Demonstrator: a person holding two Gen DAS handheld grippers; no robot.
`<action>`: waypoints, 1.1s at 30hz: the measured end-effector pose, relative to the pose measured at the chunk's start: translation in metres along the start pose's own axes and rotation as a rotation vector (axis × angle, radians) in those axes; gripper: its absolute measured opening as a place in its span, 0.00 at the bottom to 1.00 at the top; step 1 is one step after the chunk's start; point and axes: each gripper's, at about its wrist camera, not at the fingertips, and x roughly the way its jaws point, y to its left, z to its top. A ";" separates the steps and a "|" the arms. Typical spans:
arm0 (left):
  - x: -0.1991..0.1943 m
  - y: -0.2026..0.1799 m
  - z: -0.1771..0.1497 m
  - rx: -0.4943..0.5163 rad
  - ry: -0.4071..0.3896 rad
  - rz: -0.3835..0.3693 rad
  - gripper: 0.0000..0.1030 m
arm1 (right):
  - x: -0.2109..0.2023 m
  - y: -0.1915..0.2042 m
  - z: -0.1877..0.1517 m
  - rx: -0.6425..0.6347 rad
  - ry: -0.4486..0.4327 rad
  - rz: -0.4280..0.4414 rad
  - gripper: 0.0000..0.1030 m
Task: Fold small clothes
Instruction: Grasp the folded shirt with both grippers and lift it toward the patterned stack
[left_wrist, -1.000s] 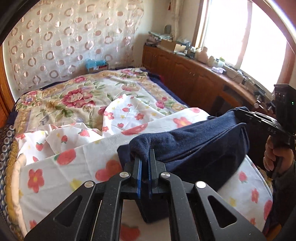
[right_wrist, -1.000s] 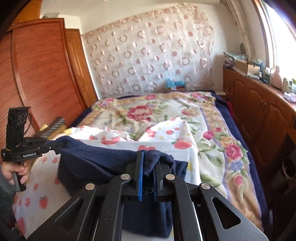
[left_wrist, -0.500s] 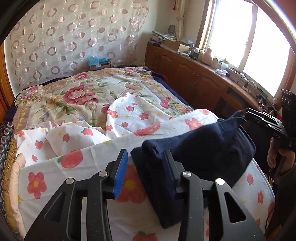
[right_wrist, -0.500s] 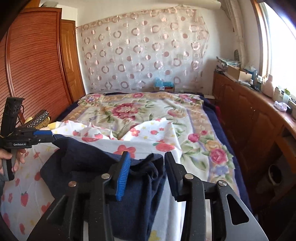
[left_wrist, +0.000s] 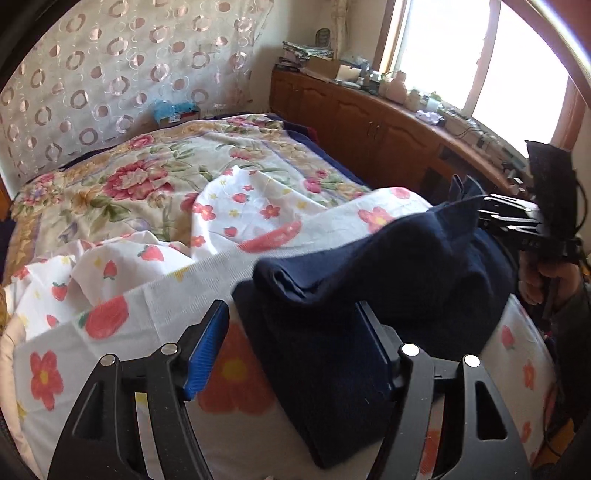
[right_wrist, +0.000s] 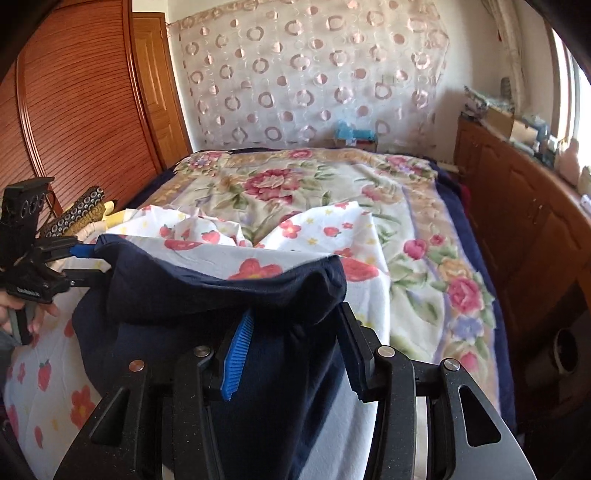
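A navy blue garment (left_wrist: 369, 295) lies folded in a soft heap on the white flowered sheet (left_wrist: 147, 310) at the near end of the bed. My left gripper (left_wrist: 291, 332) is open, its jaws wide apart around the garment's near left corner, cloth draped over the right finger. My right gripper (right_wrist: 295, 332) is open too, with the garment (right_wrist: 207, 306) slumped between its jaws and over them. Each gripper shows in the other's view, the left one (right_wrist: 88, 262) at the far left, the right one (left_wrist: 480, 210) at the far right.
A floral quilt (right_wrist: 295, 184) covers the bed behind. Wooden cabinets (left_wrist: 369, 125) with clutter run along the right under a window. A wooden wardrobe (right_wrist: 74, 110) stands at the left. A blue box (left_wrist: 173, 112) sits by the patterned curtain at the bed head.
Both grippers were shut on the garment's top edge and held it up. They have opened wide and let go, and the garment has sunk onto the sheet.
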 end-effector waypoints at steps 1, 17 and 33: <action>0.002 0.000 0.002 0.005 -0.001 0.010 0.67 | 0.002 -0.001 0.003 0.004 0.003 0.004 0.42; 0.003 0.023 -0.002 -0.072 -0.038 0.073 0.79 | -0.016 -0.005 -0.001 0.048 0.012 -0.135 0.28; 0.028 0.024 -0.006 -0.100 0.037 0.014 0.79 | 0.012 -0.019 0.011 0.159 0.129 -0.057 0.59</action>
